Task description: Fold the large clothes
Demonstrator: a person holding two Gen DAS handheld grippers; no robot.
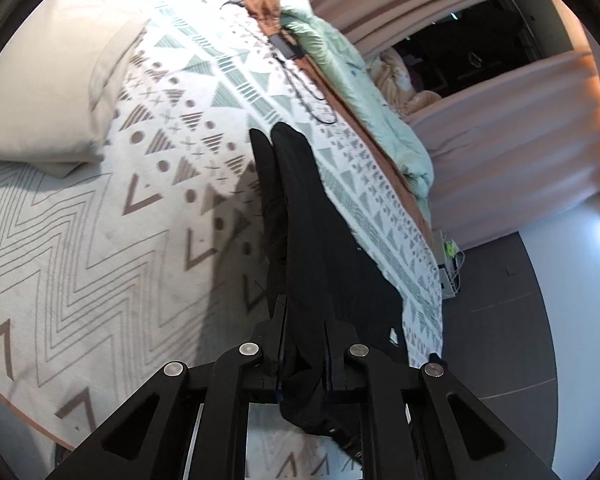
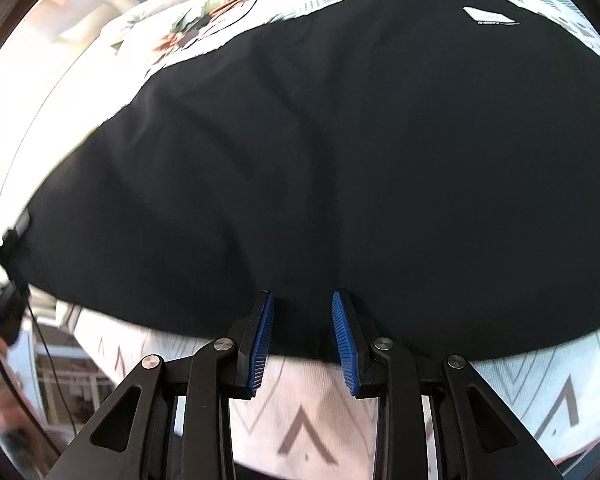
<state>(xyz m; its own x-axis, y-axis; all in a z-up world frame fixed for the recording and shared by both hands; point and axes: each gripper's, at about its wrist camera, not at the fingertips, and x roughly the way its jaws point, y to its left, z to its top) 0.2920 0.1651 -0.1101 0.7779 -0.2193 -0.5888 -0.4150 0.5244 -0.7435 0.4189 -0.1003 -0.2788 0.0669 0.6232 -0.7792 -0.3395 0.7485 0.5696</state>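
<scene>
1 black garment (image 1: 300, 216), smooth and matte, lies on the bed (image 1: 100, 240), whose woven cover bears grey and green triangles, dots and zigzags. The left gripper (image 1: 302, 344) is clamped on a bunched fold of it, 2 narrow ends trailing ahead. The right gripper (image 2: 302, 332) stands apart, its 2 ribbed blue pads (image 2: 262, 344) empty, at the garment's edge. 1 cream pillow (image 1: 56, 80) sits nearby.

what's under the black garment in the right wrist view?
The patterned blanket shows around the black garment. Whatever lies beneath its middle is covered.
</scene>
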